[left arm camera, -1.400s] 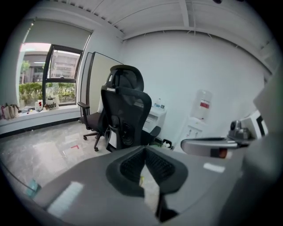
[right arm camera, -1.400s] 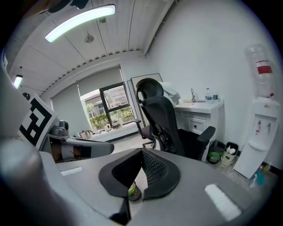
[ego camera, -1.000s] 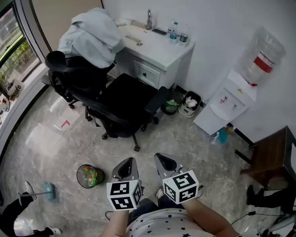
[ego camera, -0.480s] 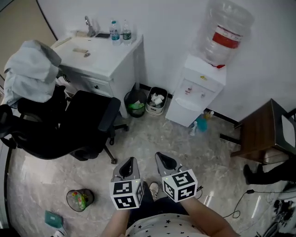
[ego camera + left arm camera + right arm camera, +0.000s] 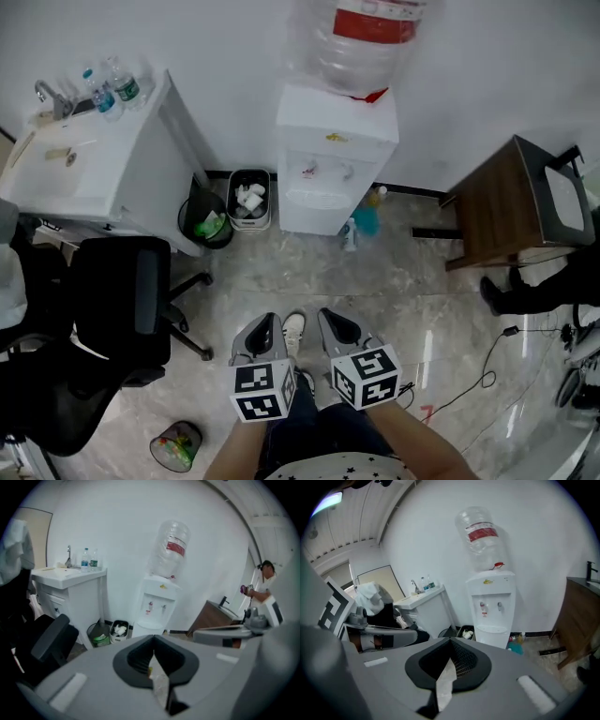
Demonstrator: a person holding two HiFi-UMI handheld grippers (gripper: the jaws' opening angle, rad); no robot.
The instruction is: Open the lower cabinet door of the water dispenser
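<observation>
L gripper [image 5: 265,328] & R gripper [image 5: 336,326] are held at bottom centre, jaws shut & empty, well apart from water dispenser [image 5: 333,159] at top centre.

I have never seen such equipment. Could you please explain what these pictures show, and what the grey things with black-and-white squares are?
There is no robot: a person holds two tools. The head view looks down on the left gripper and the right gripper, each bearing a marker cube. The other two pictures come from a camera on each gripper, looking along its jaws. Both pairs of jaws are shut, holding nothing. Ahead stands the water dispenser, a bottle on top; its lower door looks closed, and neither gripper touches it. Near it are a bin, a sink cabinet and a wooden table.
</observation>
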